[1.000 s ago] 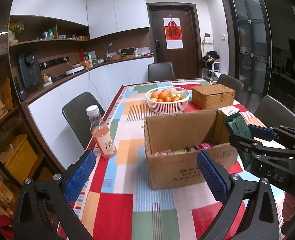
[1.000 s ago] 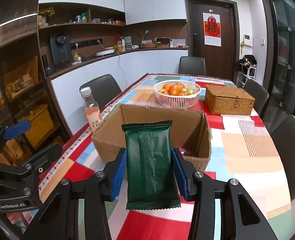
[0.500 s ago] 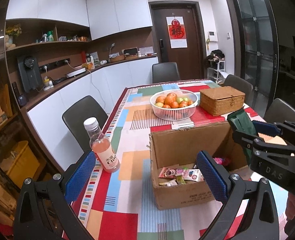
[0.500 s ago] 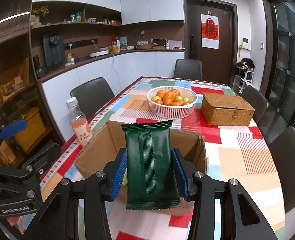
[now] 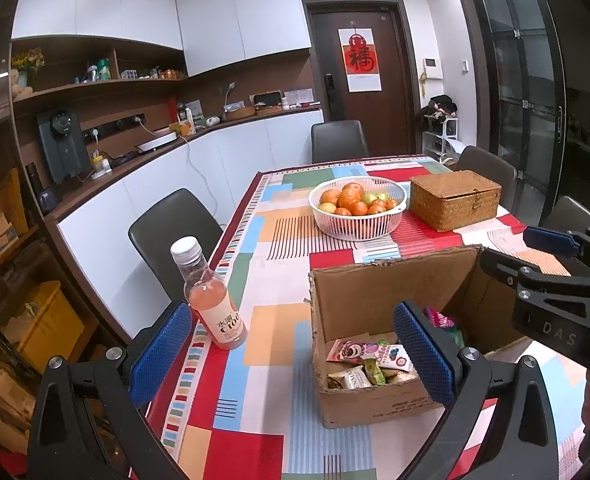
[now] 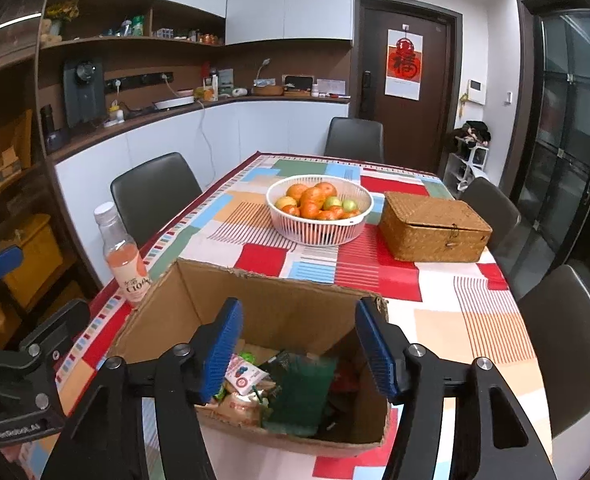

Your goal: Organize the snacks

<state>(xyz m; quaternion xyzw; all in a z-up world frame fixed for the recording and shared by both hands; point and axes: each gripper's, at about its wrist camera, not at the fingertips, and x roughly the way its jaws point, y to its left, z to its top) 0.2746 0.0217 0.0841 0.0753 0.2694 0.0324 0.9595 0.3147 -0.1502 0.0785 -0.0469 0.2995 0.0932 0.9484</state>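
Note:
An open cardboard box (image 6: pixel 279 304) stands on the patterned tablecloth and holds several snack packets (image 5: pixel 369 360). A dark green packet (image 6: pixel 301 390) lies inside it, just below my right gripper (image 6: pixel 299 354), which is open and empty above the box. My left gripper (image 5: pixel 291 354) is open and empty, held above the table to the left of the box (image 5: pixel 375 292). The right gripper's body (image 5: pixel 555 300) shows at the right edge of the left wrist view.
A pink drink bottle (image 5: pixel 211 296) stands left of the box near the table edge. A white basket of oranges (image 6: pixel 319 208) and a wicker box (image 6: pixel 433 228) sit farther back. Dark chairs (image 6: pixel 155 196) surround the table.
My right gripper has opened and the green packet has dropped into the box. Both grippers have risen, so the box interior shows more.

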